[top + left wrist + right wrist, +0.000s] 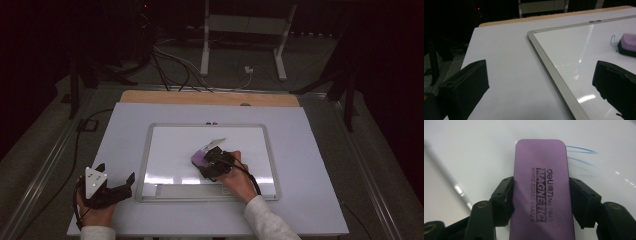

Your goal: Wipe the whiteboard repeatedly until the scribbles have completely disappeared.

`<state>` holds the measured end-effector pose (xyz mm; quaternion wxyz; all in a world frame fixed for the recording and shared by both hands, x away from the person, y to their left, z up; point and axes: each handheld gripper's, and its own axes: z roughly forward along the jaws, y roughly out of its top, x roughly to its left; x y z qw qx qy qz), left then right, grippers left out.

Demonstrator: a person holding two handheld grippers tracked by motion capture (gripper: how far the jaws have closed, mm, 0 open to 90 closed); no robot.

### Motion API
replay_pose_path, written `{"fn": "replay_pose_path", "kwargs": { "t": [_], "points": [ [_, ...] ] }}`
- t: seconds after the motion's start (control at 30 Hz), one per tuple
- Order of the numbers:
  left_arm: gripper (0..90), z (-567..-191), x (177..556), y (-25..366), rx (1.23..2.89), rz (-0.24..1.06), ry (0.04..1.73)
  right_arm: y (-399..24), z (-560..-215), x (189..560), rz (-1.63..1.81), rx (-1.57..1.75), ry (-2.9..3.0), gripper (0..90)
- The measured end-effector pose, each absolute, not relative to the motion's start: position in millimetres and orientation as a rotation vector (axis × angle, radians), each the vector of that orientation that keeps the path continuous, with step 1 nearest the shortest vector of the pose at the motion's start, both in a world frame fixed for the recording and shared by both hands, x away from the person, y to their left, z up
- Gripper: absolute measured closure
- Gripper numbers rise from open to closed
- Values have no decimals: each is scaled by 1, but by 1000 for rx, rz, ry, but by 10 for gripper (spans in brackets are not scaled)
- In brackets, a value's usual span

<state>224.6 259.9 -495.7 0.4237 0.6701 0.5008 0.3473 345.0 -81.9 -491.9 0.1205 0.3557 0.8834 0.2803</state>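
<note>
Right gripper (541,202) clamps purple whiteboard eraser (541,185) beside blue marks (580,151); left gripper (541,85) open, idle. Risk: tilted eraser leaves streaks.

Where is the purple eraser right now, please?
The eraser lies on the whiteboard near its middle, clamped in the right tongs, with blue marks beside it.

Left gripper (117,189) agape, right gripper (202,159) clamped, forearms low
</note>
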Motion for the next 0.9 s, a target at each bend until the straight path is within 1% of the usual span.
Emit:
{"fn": "replay_pose_path", "kwargs": {
  "t": [0.2,0.3,0.43,0.73,0.9],
  "points": [
    [12,-496,225,259,1678,869,1251,-114,-493,375,762,1254,2420,412],
    [12,-496,225,259,1680,870,1250,-123,-494,385,746,1343,2360,411],
    [12,-496,226,258,1684,867,1249,-111,-493,381,750,1297,2402,411],
    [12,-495,226,257,1681,868,1245,-60,-493,355,840,1013,2615,412],
    [12,-495,225,258,1676,868,1247,-64,-494,367,818,1107,2540,411]
  ]
}}
